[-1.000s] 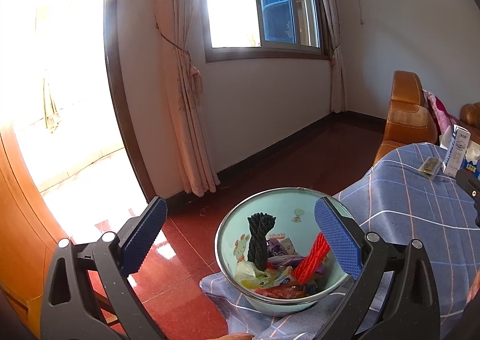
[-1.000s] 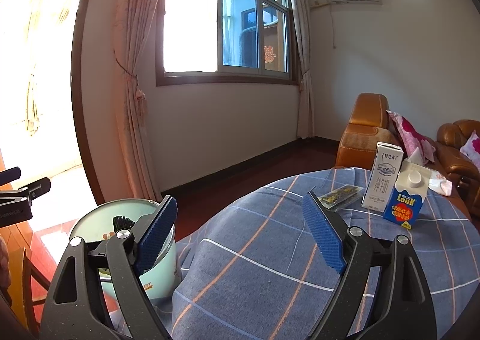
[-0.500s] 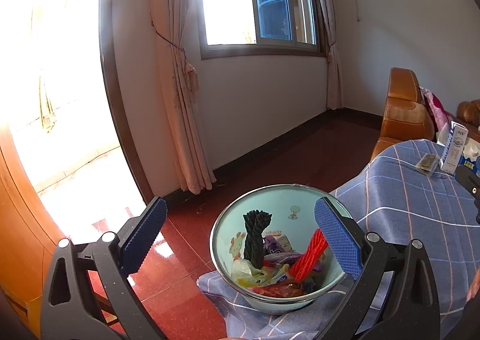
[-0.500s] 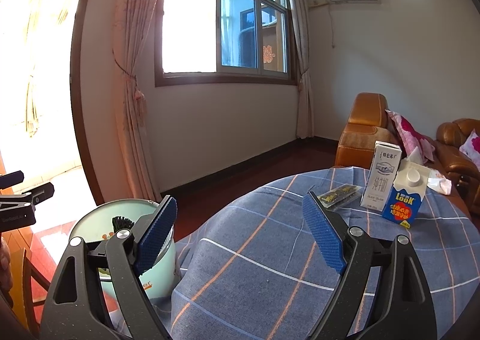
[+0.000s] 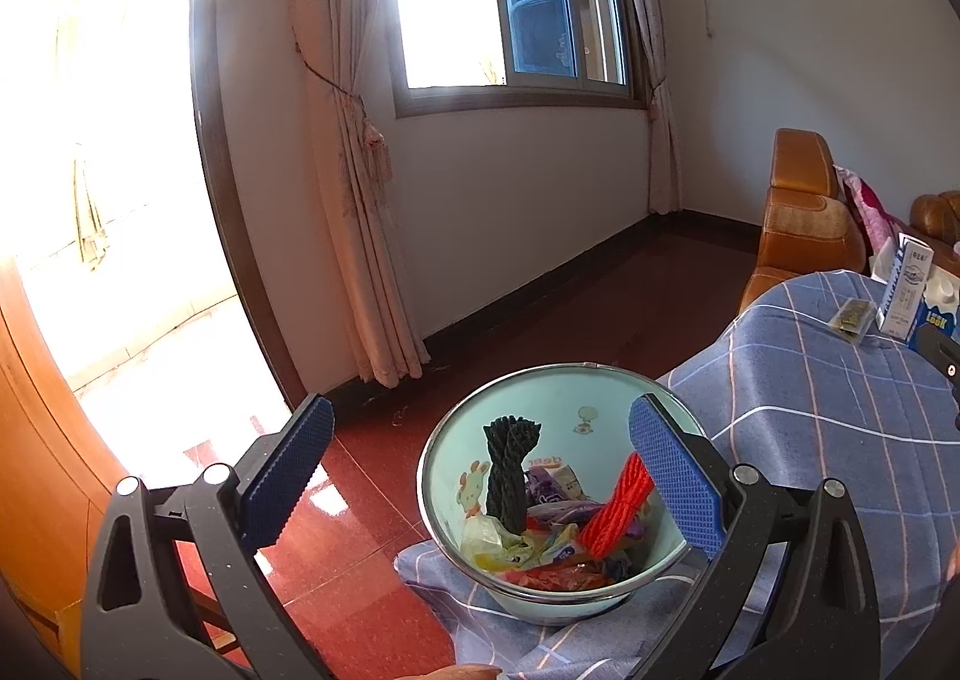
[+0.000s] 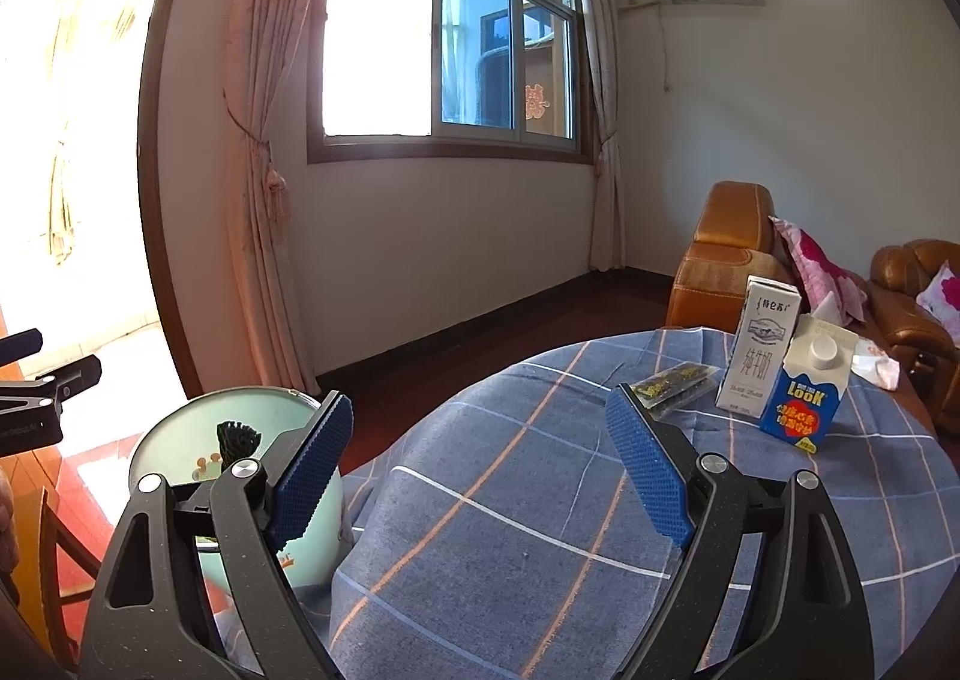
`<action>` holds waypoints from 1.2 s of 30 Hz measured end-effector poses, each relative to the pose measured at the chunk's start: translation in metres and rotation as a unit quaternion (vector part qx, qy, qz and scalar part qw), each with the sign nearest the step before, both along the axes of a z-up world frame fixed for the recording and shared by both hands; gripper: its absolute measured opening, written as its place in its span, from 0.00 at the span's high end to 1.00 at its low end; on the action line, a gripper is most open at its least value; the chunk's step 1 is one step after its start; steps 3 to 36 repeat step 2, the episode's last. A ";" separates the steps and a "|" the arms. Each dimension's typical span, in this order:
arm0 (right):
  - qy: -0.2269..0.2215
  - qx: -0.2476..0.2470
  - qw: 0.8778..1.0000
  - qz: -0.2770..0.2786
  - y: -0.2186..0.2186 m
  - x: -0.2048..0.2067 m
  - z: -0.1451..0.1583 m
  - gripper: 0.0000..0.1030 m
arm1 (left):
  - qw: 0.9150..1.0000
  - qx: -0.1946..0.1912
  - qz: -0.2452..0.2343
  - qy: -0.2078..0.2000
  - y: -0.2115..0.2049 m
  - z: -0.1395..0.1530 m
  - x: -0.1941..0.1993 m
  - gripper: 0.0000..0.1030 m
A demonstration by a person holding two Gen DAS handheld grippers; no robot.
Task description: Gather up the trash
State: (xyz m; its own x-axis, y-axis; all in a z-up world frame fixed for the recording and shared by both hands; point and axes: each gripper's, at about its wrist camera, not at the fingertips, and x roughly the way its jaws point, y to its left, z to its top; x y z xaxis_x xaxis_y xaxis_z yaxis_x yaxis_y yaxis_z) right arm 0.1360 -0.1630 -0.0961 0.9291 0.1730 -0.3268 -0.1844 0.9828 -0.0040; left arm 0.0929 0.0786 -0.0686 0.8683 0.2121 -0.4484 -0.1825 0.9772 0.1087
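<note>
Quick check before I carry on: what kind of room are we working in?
Most likely a home living room: tan leather sofas with floral pillows, a curtained sliding window, and a round table under a blue checked cloth.

Hard daylight floods through the window [image 6: 444, 44] and the blown-out doorway [image 5: 102, 152] left of it; fisheye bends edges.

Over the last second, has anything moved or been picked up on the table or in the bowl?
Nothing has visibly changed. Both grippers, left and right, stayed open and empty. The trash in the bowl, the two cartons and the flat packet on the tablecloth lie where they did.
</note>
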 end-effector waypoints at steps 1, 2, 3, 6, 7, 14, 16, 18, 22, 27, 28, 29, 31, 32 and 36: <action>0.000 -0.003 1.000 -0.003 -0.003 0.001 0.000 0.16 | 1.000 0.000 -0.001 0.000 0.000 0.000 0.000 0.06; 0.001 -0.006 1.000 -0.007 -0.007 0.002 0.001 0.16 | 1.000 0.000 -0.002 -0.001 0.000 0.001 0.000 0.06; 0.001 -0.006 1.000 -0.007 -0.007 0.002 0.001 0.16 | 1.000 0.000 -0.002 -0.001 0.000 0.001 0.000 0.06; 0.001 -0.006 1.000 -0.007 -0.007 0.002 0.001 0.16 | 1.000 0.000 -0.002 -0.001 0.000 0.001 0.000 0.06; 0.001 -0.006 1.000 -0.007 -0.007 0.002 0.001 0.16 | 1.000 0.000 -0.002 -0.001 0.000 0.001 0.000 0.06; 0.001 -0.006 1.000 -0.007 -0.007 0.002 0.001 0.16 | 1.000 0.000 -0.002 -0.001 0.000 0.001 0.000 0.06; 0.001 -0.006 1.000 -0.007 -0.007 0.002 0.001 0.16 | 1.000 0.000 -0.002 -0.001 0.000 0.001 0.000 0.06; 0.001 -0.006 1.000 -0.007 -0.007 0.002 0.001 0.16 | 1.000 0.000 -0.002 -0.001 0.000 0.001 0.000 0.06; 0.001 -0.006 1.000 -0.007 -0.007 0.002 0.001 0.16 | 1.000 0.000 -0.002 -0.001 0.000 0.001 0.000 0.06; 0.001 -0.006 1.000 -0.007 -0.007 0.002 0.001 0.16 | 1.000 0.000 -0.002 -0.001 0.000 0.001 0.000 0.06; 0.001 -0.006 1.000 -0.007 -0.007 0.002 0.001 0.16 | 1.000 0.000 -0.002 -0.001 0.000 0.001 0.000 0.06; 0.001 -0.006 1.000 -0.007 -0.007 0.002 0.001 0.16 | 1.000 0.000 -0.002 -0.001 0.000 0.001 0.000 0.06; 0.001 -0.006 1.000 -0.007 -0.007 0.002 0.001 0.16 | 1.000 0.000 -0.002 -0.001 0.000 0.001 0.000 0.06; 0.001 -0.006 1.000 -0.007 -0.007 0.002 0.001 0.16 | 1.000 0.000 -0.002 -0.001 0.000 0.001 0.000 0.06; 0.001 -0.006 1.000 -0.007 -0.007 0.002 0.001 0.16 | 1.000 0.000 -0.002 -0.001 0.000 0.001 0.000 0.06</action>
